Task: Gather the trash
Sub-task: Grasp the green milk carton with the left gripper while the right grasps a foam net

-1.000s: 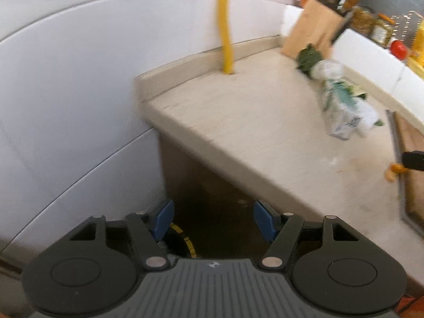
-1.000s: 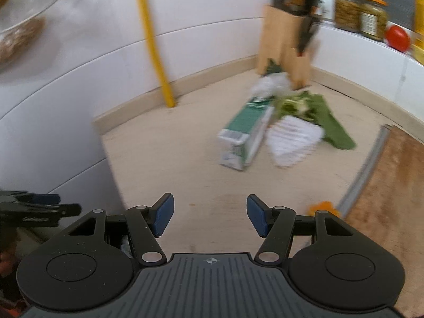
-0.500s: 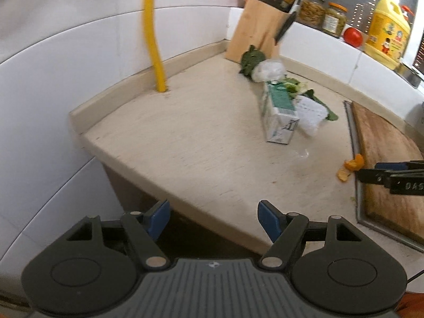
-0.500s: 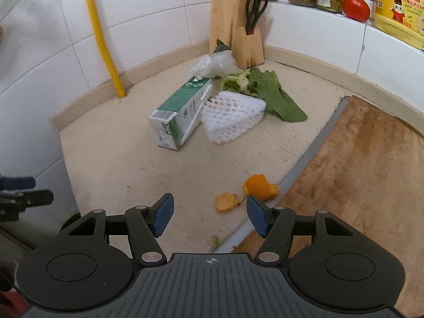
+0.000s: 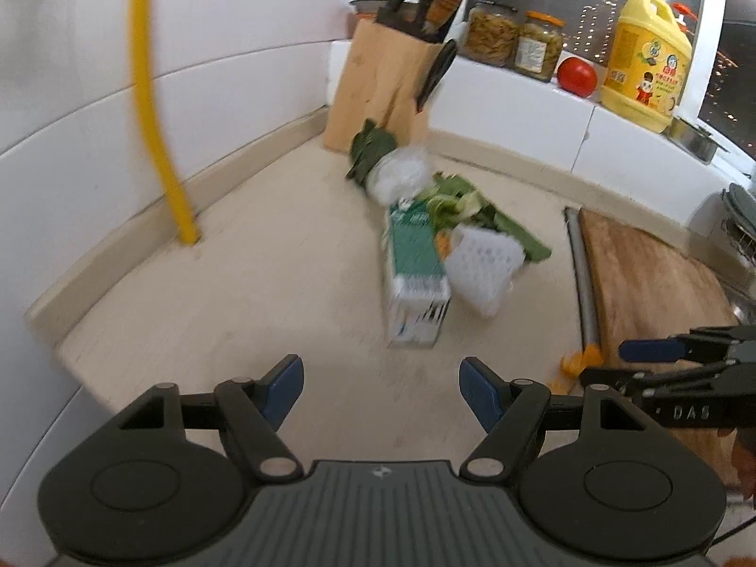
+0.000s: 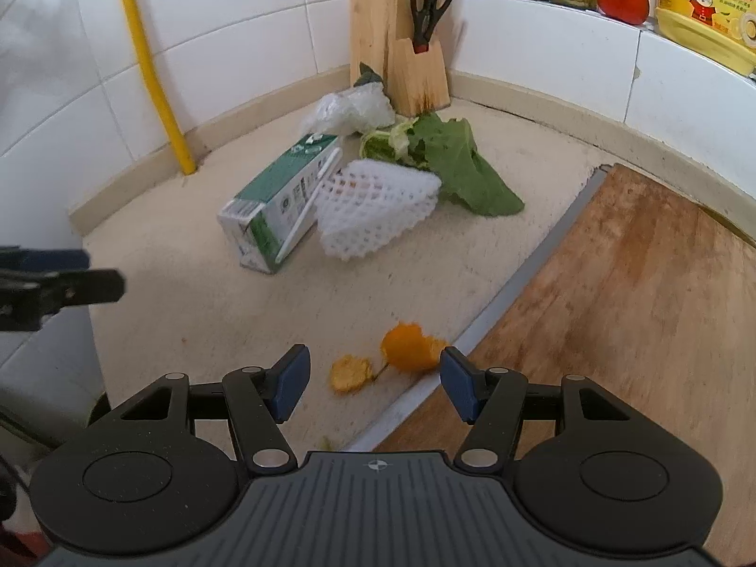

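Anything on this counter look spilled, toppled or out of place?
Yes. A green carton lies on its side on the counter, touching a white foam net and loose vegetable leaves. Orange peel scraps lie beside the cutting board.

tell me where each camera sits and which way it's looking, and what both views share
Left wrist: rides the left gripper, angled down across the counter at the milk carton; its own open fingers show, and the right gripper enters at the right edge.
Right wrist: rides the right gripper, tilted down over the orange peel beside the cutting board; its open fingers show, the left gripper at the left edge.
Shared: carton, foam net, knife block, yellow pipe.
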A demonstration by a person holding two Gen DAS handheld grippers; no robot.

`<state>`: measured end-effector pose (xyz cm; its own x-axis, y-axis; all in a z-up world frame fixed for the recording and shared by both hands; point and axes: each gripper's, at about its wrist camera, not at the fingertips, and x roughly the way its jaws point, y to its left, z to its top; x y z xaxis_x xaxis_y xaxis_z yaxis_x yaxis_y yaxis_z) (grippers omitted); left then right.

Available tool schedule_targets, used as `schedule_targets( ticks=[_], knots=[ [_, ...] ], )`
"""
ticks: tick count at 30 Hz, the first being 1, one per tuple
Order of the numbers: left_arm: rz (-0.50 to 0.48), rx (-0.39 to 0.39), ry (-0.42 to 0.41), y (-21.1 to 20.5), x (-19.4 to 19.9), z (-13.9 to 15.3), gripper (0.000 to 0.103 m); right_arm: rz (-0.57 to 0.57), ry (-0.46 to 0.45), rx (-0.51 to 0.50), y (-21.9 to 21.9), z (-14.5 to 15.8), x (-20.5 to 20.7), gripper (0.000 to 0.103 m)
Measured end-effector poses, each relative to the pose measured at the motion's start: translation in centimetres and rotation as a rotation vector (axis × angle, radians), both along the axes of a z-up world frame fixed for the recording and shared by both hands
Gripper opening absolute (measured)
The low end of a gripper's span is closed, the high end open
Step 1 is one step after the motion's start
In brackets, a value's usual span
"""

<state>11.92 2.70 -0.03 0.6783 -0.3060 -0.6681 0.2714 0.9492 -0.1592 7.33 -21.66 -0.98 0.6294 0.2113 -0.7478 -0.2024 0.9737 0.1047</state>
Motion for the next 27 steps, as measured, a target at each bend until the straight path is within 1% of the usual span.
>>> schedule_targets(
  ticks=[8,15,21,23,26,27],
  knots=[
    [-0.014,-0.005,0.001,-3.1,4.8,0.1,0.067,-0.006,-0.043,0.014,-1.2,0.8,3.4,0.068],
    [-0.02,0.047,0.041,-5.4,8.3,-1.1,0.067,-0.025,-0.055,0.052,-1.9,0.6,5.5,0.069],
    [-0.029,0.078,0.057,-6.8,10.4,-2.1,0.067,-0.052,-0.032,0.096,-2.7,0.0,6.1,0.069],
    [-0.017,0.084,0.069,-6.9,11.1,-2.5,0.067,-0.062,-0.029,0.102,-2.8,-0.2,6.1,0.069],
    [0.006,0.076,0.1,-6.6,12.4,-3.3,0.064,-0.075,-0.026,0.112,-3.1,-0.3,6.3,0.069],
    [0.011,0.066,0.114,-6.4,12.7,-3.6,0.058,-0.079,-0.024,0.117,-3.2,-0.4,6.4,0.069]
  ],
)
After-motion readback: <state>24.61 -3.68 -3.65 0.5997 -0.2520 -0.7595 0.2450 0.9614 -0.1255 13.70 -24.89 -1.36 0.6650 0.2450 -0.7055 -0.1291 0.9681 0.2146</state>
